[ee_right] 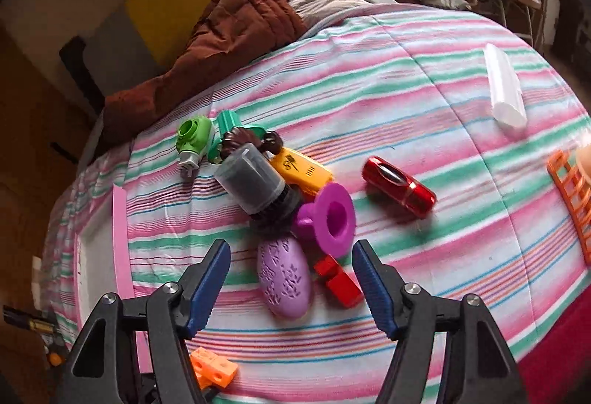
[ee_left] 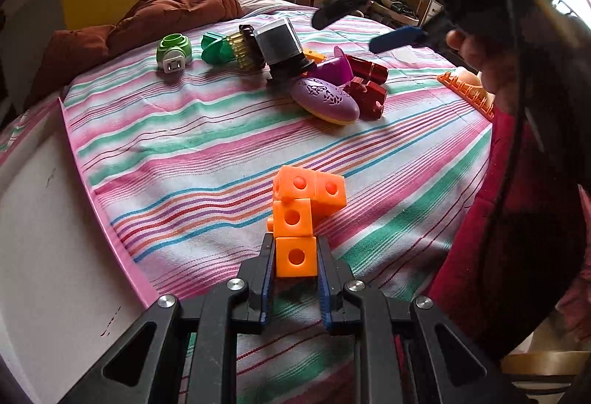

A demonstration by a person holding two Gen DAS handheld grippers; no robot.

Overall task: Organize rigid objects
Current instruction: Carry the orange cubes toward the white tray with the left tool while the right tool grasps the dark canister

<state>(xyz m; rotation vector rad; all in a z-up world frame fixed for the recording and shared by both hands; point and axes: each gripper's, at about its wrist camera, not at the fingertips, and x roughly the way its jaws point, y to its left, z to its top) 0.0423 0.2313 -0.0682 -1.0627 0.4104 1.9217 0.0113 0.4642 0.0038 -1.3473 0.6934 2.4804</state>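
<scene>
Orange snap-cubes (ee_left: 301,215), joined into a short crooked chain, sit low over the striped bedspread (ee_left: 192,130), and the nearest cube is pinched between the two blue-padded fingers of the left gripper (ee_left: 296,258), which is closed tight against its sides. Whether the far end of the chain rests on the cloth or hangs just above it is hard to say. From the right wrist camera only a corner of those cubes shows, at the bottom edge behind a black arm. The right gripper (ee_right: 291,278) hovers with its jaws spread wide and holding nothing, above the purple oval case (ee_right: 284,280) and the red block (ee_right: 338,280) that lie side by side. Beyond them the clutter is piled up: a purple funnel-shaped piece (ee_right: 328,217) leans against a grey-capped cylinder (ee_right: 251,182), which covers most of a yellow item (ee_right: 301,171) and part of a dark brown piece (ee_right: 242,138) that I cannot identify. A green plug-in device (ee_right: 194,139) lies at the far left of the heap, a glossy red car-like toy (ee_right: 399,186) lies apart to the right, and a white oblong thing (ee_right: 504,90) sits well away. An orange rack (ee_right: 572,197) is cut off at the right edge, with something pale on it too blurred to name.
</scene>
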